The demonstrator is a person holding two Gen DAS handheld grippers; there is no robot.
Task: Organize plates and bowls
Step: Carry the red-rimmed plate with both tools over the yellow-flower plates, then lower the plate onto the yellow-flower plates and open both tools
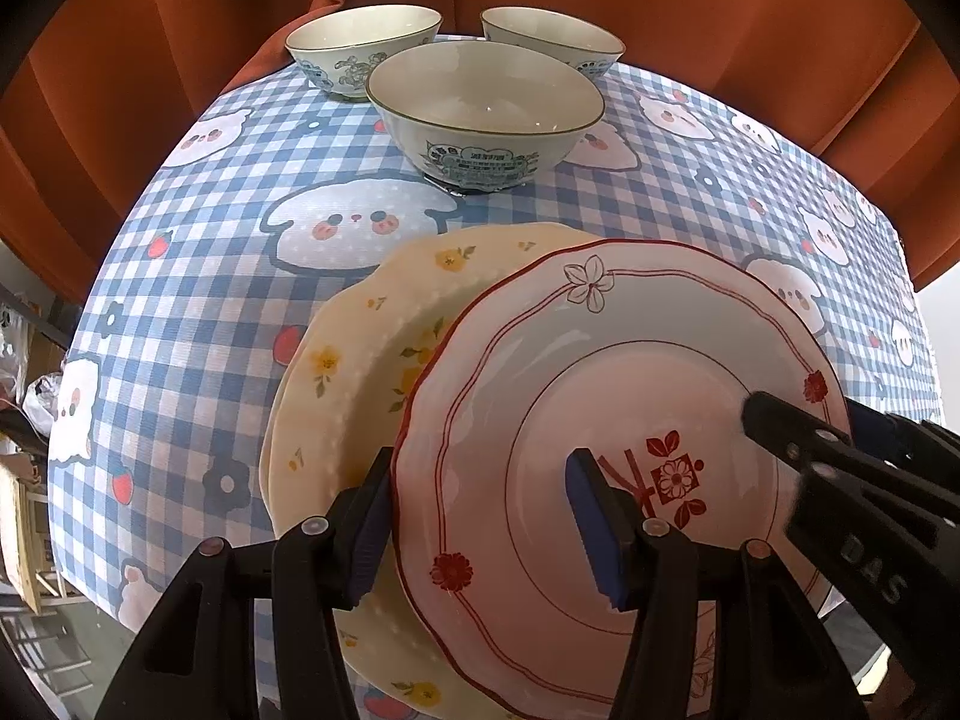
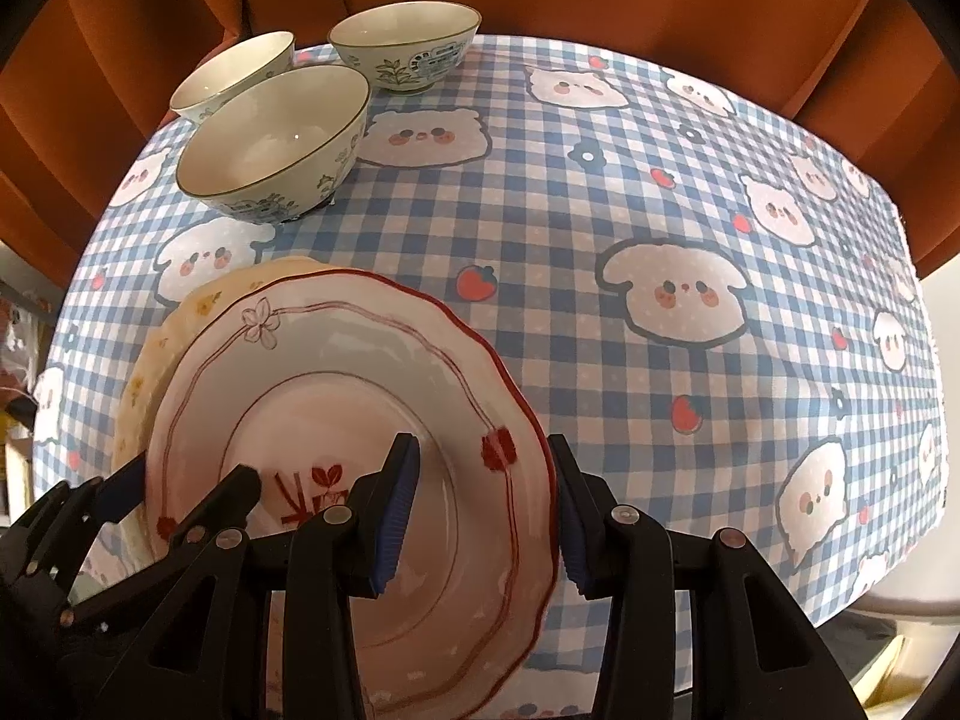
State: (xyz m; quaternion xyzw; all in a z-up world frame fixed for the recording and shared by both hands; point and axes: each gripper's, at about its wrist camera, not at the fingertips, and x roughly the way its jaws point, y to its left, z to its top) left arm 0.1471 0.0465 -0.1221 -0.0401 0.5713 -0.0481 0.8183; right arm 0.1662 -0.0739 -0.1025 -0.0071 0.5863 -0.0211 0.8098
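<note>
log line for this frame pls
stage: stacking plates | left gripper: open, straddling red-trimmed plate rim | right gripper: open, straddling opposite rim | below: yellow floral plate | bowls: unstacked

red-rimmed white plate (image 1: 600, 360) lying on, offset right of, yellow floral plate (image 1: 348, 372) | both near table's front edge | three white bowls with blue print upright at far side: nearest (image 1: 483, 114), back left (image 1: 360, 48), back right (image 1: 555, 39)

"DAS" is embossed on the right gripper (image 1: 792, 426). The nearest bowl (image 1: 485, 114) carries a printed label, too small to read.
</note>
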